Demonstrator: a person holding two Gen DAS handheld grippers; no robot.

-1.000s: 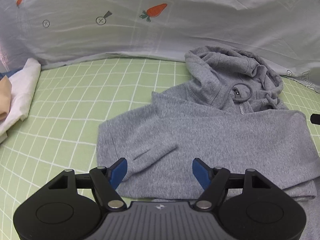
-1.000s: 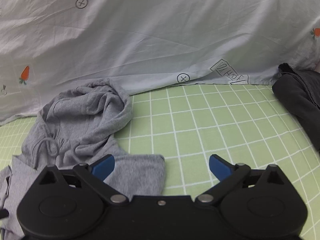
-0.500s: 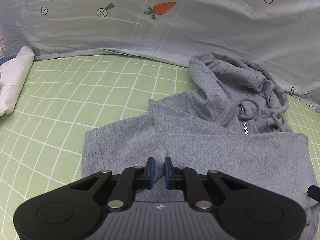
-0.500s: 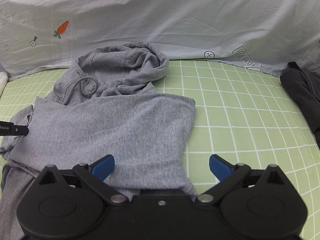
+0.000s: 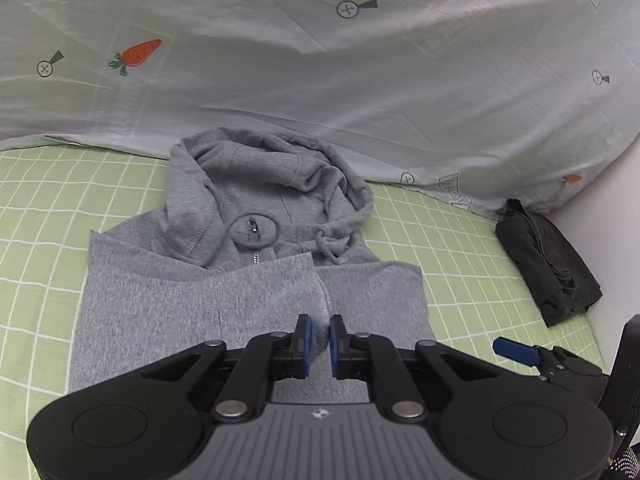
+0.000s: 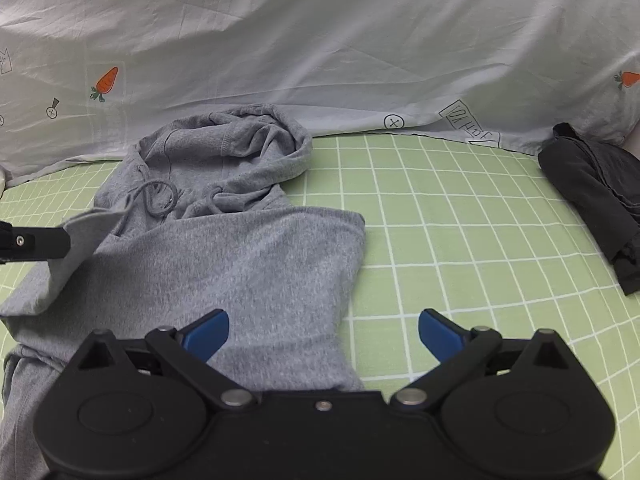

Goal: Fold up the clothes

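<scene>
— So, what does the hoodie (image 5: 248, 300) look like from where you sit?

— Heather grey, zip front, drawcord hanging loose. It lies on my green checked sheet (image 6: 460, 232), body folded into a rough block, hood bunched open against the carrot-print cover (image 5: 320, 80) behind it.

— Which way does it run?

— Hood end points away from me toward that cover, hem toward my grippers; its long axis goes hood to hem.

— And your grippers?

— My left gripper (image 5: 319, 340) has a ridge of the hoodie's grey cloth between its blue pads, raised off the body; the jaws are nearly together and opening slightly. My right gripper (image 6: 323, 330) is spread wide, holding nothing, over the hoodie's right edge. A dark folded garment (image 6: 596, 196) lies well right of the hoodie.
</scene>
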